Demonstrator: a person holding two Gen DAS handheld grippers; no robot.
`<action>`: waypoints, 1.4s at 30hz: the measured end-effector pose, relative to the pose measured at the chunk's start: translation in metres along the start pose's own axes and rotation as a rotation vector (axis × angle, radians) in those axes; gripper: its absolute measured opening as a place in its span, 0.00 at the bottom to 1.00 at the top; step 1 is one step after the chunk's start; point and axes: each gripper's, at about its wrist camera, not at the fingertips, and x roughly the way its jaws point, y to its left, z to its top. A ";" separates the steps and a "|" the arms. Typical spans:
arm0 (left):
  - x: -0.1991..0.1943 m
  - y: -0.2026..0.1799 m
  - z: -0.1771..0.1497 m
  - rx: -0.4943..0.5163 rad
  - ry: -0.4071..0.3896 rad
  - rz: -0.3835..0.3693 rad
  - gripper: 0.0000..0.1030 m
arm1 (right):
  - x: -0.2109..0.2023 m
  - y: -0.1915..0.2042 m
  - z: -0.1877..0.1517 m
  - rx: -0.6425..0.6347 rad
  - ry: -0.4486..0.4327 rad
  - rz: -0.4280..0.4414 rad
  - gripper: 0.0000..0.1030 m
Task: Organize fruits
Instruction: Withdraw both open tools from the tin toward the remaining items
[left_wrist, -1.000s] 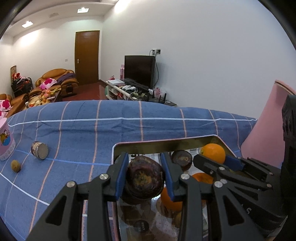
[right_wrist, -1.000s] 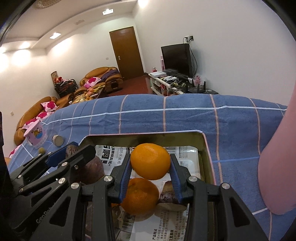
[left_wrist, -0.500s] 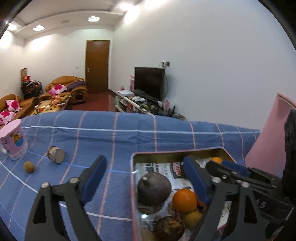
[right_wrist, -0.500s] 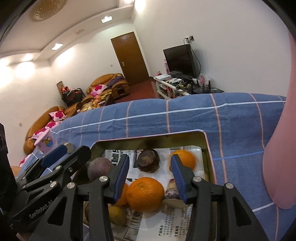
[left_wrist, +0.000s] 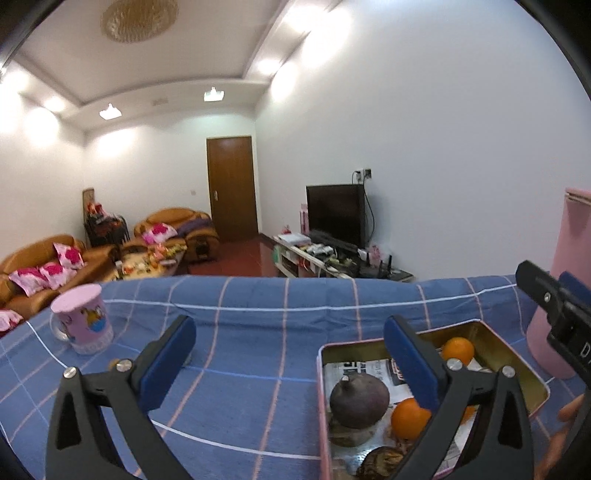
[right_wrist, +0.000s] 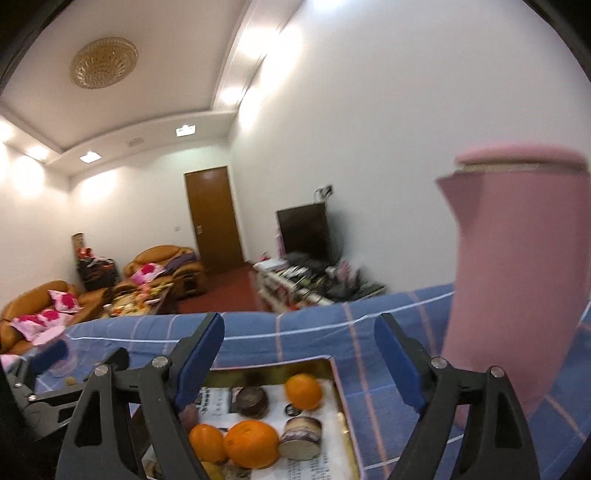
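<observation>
Both the left gripper (left_wrist: 290, 356) and right gripper (right_wrist: 299, 356) are opening with nothing between their jaws. The oranges (right_wrist: 251, 445) and dark purple fruit (left_wrist: 359, 396) lie in the newspaper-lined rectangular metal tin (left_wrist: 517, 360). Clear its rim before you reach for further fruit.

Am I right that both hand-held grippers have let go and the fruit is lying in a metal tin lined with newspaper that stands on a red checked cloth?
Nearly: the cloth is blue with pale checks, not red, as the left wrist view shows. The rest holds: the left hand-held gripper and right hand-held gripper hold nothing, jaws opening, and the fruit lies in the newspaper-lined tin.
</observation>
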 end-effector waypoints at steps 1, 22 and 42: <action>0.000 0.000 0.000 0.001 0.002 0.002 1.00 | -0.002 0.002 0.000 -0.012 -0.011 -0.014 0.82; -0.016 0.032 -0.009 -0.039 0.023 -0.034 1.00 | -0.020 0.021 -0.008 0.068 0.043 -0.152 0.82; 0.035 0.159 -0.011 -0.006 0.141 0.161 1.00 | 0.010 0.131 -0.028 0.051 0.107 -0.023 0.82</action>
